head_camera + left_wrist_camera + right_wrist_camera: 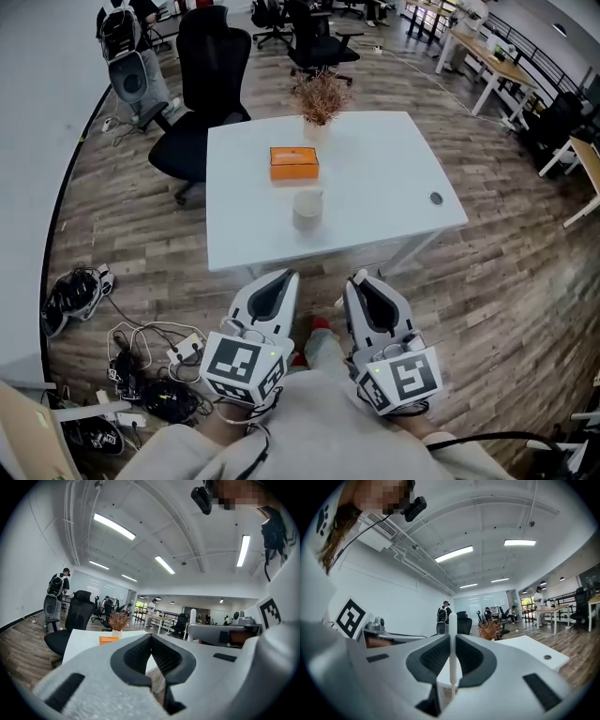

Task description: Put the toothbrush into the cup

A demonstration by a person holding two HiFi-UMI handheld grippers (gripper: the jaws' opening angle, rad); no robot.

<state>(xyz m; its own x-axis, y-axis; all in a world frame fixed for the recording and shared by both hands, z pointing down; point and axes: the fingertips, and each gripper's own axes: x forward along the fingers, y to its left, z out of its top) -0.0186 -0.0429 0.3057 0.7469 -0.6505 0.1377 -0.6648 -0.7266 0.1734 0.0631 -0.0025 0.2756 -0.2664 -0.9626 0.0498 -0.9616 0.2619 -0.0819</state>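
Toothbrush point(452, 625) stands clamped between the jaws of the right gripper point(453, 641); the left gripper point(151, 639) is pinched together on nothing. Cup point(307, 208) waits on the white table point(375, 178), well apart from both, so carrying and dropping in seem left

An orange box point(293, 163) sits on the white counter point(375, 187), near a dried plant point(321, 97) at its far edge; a black office chair point(202, 94) stands alongside, and cables point(150, 366) tangle on the floor
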